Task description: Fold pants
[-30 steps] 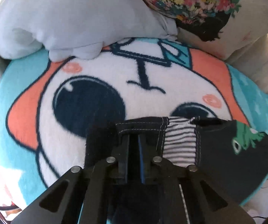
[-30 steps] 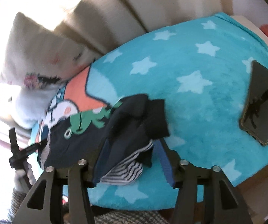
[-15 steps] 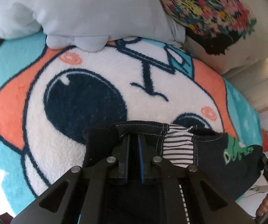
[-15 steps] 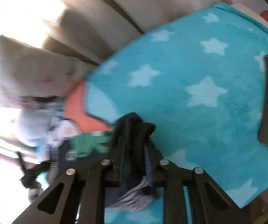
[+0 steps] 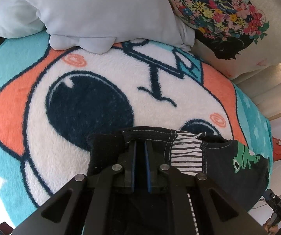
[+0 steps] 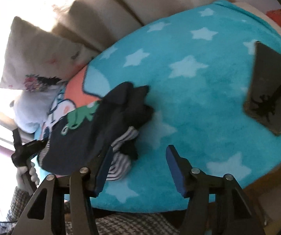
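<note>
Two hand-held grippers work the dark pants (image 5: 214, 156), which lie bunched on a bed blanket (image 5: 101, 78). The left hand-held gripper (image 5: 140, 162) is pressed together on the waistband just ahead of it. The right hand-held gripper (image 6: 138, 168) stands spread, its left finger touching the crumpled legs (image 6: 120, 113), nothing pinched.

Judged from this, the heap could stay lumpy: one anchored end and a loose pile invite a crooked fold, or a tug dragging the cloth off the bed edge.

Only the right view shows a phone (image 6: 267, 90) well off to its right and the rumpled leg end; only the left shows the clamped waistband and striped lining (image 5: 185, 156).
</note>
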The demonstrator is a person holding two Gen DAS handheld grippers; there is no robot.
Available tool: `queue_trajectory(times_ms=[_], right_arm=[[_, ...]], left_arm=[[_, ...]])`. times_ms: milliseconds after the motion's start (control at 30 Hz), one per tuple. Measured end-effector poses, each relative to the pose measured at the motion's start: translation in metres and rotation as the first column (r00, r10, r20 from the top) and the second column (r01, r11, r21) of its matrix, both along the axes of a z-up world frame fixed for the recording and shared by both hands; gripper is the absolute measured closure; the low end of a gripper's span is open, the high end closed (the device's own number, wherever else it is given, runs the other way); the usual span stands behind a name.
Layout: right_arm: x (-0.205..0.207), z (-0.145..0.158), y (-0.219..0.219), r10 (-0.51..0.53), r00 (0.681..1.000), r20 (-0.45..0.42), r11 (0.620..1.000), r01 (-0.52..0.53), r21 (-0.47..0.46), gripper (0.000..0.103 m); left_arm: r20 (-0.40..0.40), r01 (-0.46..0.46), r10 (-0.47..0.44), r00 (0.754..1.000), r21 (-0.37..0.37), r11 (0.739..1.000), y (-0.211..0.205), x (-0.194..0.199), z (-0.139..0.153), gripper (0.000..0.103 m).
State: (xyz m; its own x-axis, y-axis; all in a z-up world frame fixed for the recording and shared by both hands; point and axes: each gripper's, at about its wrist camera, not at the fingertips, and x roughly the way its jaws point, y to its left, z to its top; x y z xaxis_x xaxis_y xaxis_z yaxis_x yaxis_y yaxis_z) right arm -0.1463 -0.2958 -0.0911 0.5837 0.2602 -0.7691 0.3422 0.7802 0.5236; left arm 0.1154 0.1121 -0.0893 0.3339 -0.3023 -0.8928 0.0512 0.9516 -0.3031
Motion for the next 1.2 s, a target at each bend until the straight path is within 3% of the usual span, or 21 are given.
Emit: queue_trajectory(times_ms=[133,167,200,333,400,467,533,567,667,700,733,767,800,867,933,967,1000,1033,1067,1200], right_arm=[[0.027,-0.02,0.013,0.048,0.997,-0.056,0.998,-0.051,-0.038,0.047],[0.029,-0.024,0.013,0.054,0.997,-0.061,0.998,-0.054,-0.007,0.072],[0.03,-0.026,0.01,0.047,0.997,-0.058,0.998,-0.045,0.04,0.084],[0.004,-0.005,-0.01,-0.028,1.0,0.011,0.998,0.027,0.063,0.089],[-0.009,0.001,-0.023,-0.073,0.997,-0.004,0.997,0.073,0.011,0.1],[-0.02,-0.007,-0.042,-0.13,0.991,-0.032,0.991,0.13,0.017,0.101],[-0.029,-0.009,-0.052,-0.188,0.978,-0.091,0.979,0.179,-0.1,0.101],[-0.033,-0.007,-0.054,-0.205,0.975,-0.083,0.974,0.195,-0.116,0.101],[-0.035,0.005,-0.054,-0.198,0.98,-0.004,0.98,0.198,-0.014,0.099],[-0.031,0.007,-0.052,-0.185,0.983,0.008,0.983,0.185,0.002,0.089],[-0.024,0.008,-0.05,-0.174,0.984,0.023,0.985,0.174,0.017,0.079],[-0.017,0.008,-0.048,-0.171,0.985,0.033,0.985,0.17,0.029,0.051],[-0.009,0.007,-0.047,-0.173,0.984,0.044,0.984,0.171,0.048,0.034],[0.008,0.002,-0.046,-0.177,0.983,0.056,0.981,0.171,0.092,0.034],[0.029,-0.007,-0.044,-0.181,0.983,0.028,0.981,0.178,0.072,0.034],[0.038,-0.012,-0.042,-0.179,0.984,0.004,0.982,0.179,0.062,0.04],[0.045,-0.014,-0.041,-0.178,0.984,-0.015,0.982,0.178,0.069,0.068],[0.048,-0.016,-0.041,-0.18,0.983,-0.036,0.978,0.183,0.098,0.088],[0.046,-0.014,-0.042,-0.196,0.98,-0.028,0.974,0.198,0.114,0.094],[0.01,0.017,-0.036,-0.205,0.978,0.044,0.969,0.196,0.147,0.094]], left_arm=[[0.004,0.003,-0.003,1.0,0.014,1.0,-0.004,0.0,-0.001,0.093],[0.006,0.004,-0.004,1.0,0.015,1.0,-0.005,0.0,-0.001,0.093],[0.009,0.005,-0.005,1.0,0.015,1.0,-0.005,0.0,-0.001,0.093],[0.017,0.008,-0.008,1.0,0.008,1.0,-0.003,-0.003,-0.001,0.093],[0.021,0.007,-0.007,1.0,0.002,1.0,-0.002,-0.004,-0.002,0.093],[0.022,0.007,-0.007,1.0,0.001,1.0,-0.001,-0.004,-0.002,0.093],[0.022,0.008,-0.008,1.0,0.006,1.0,-0.001,-0.004,-0.002,0.093],[0.022,0.009,-0.009,1.0,0.007,1.0,-0.001,-0.004,-0.002,0.093],[0.023,0.008,-0.008,1.0,0.01,1.0,-0.001,-0.004,-0.001,0.093],[0.024,0.007,-0.008,1.0,0.011,1.0,-0.001,-0.004,-0.001,0.093],[0.025,0.009,-0.009,1.0,0.013,1.0,-0.002,-0.004,-0.002,0.093],[0.025,0.01,-0.011,1.0,0.015,1.0,-0.002,-0.004,-0.002,0.093],[0.025,0.014,-0.014,1.0,0.017,1.0,-0.002,-0.003,-0.001,0.093],[0.025,0.018,-0.019,1.0,0.017,1.0,-0.002,-0.003,-0.001,0.093],[0.023,0.019,-0.019,1.0,0.011,1.0,-0.001,-0.003,0.0,0.093],[0.021,0.019,-0.019,1.0,0.008,1.0,-0.001,-0.003,0.0,0.093],[0.018,0.019,-0.019,1.0,0.004,1.0,0.0,-0.002,0.0,0.093],[0.015,0.016,-0.016,1.0,0.0,1.0,0.0,-0.002,0.0,0.093],[0.011,0.018,-0.018,1.0,-0.004,1.0,0.0,-0.001,0.0,0.093],[0.01,0.016,-0.016,1.0,-0.02,1.0,0.001,-0.001,0.001,0.093]])
